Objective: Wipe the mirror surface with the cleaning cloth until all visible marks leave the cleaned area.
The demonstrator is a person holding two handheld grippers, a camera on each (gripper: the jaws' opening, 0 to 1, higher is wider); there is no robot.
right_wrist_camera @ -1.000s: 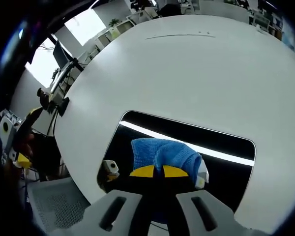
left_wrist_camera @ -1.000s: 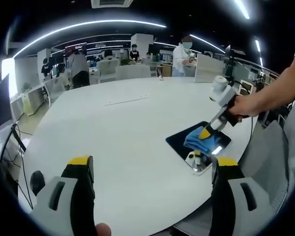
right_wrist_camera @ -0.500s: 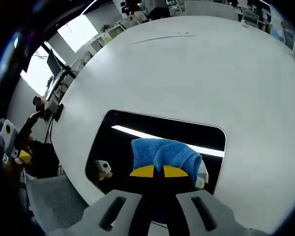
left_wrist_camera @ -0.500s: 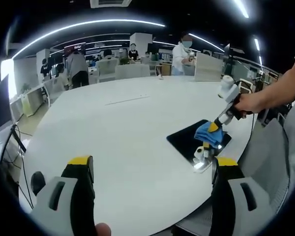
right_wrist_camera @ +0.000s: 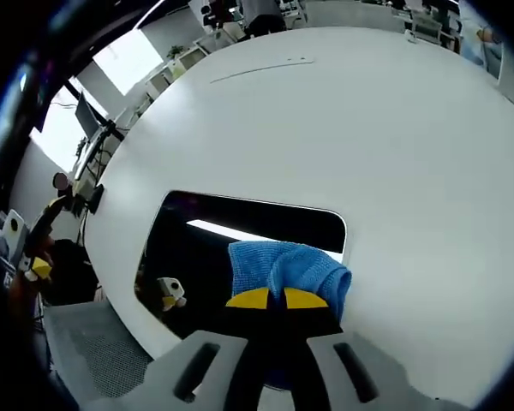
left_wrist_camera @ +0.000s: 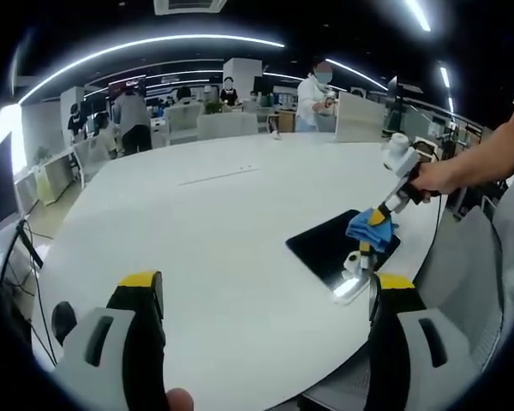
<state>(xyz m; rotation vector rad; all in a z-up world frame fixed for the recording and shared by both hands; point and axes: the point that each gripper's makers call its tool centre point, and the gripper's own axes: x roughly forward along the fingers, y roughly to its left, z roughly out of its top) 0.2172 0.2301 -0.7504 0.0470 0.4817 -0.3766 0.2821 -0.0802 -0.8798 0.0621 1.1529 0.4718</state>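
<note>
Two yellow-tipped jaws of my left gripper point(left_wrist_camera: 261, 287) rise from the bottom of the left gripper view, spread wide apart with nothing between them, hanging above the near edge of the white table point(left_wrist_camera: 197, 223). Across that table, toward its right edge, lies the mirror point(left_wrist_camera: 334, 250), a dark rounded rectangle flat on the tabletop. My right gripper point(left_wrist_camera: 375, 219) reaches in from the right, held in a hand point(left_wrist_camera: 433, 178), and presses the blue cleaning cloth point(left_wrist_camera: 363, 226) onto the mirror's far right part. A bright glint sits on the mirror's near corner. Beyond the table I see people point(left_wrist_camera: 135, 116) standing among office desks.

In the right gripper view, my right gripper point(right_wrist_camera: 269, 299) has its jaws pinched together on the cleaning cloth point(right_wrist_camera: 287, 267), which bunches just ahead of the yellow tips. The cloth rests on the mirror point(right_wrist_camera: 206, 248), over its right near part. The glass reflects a bright ceiling strip. The white table point(right_wrist_camera: 343, 128) spreads beyond it.
</note>
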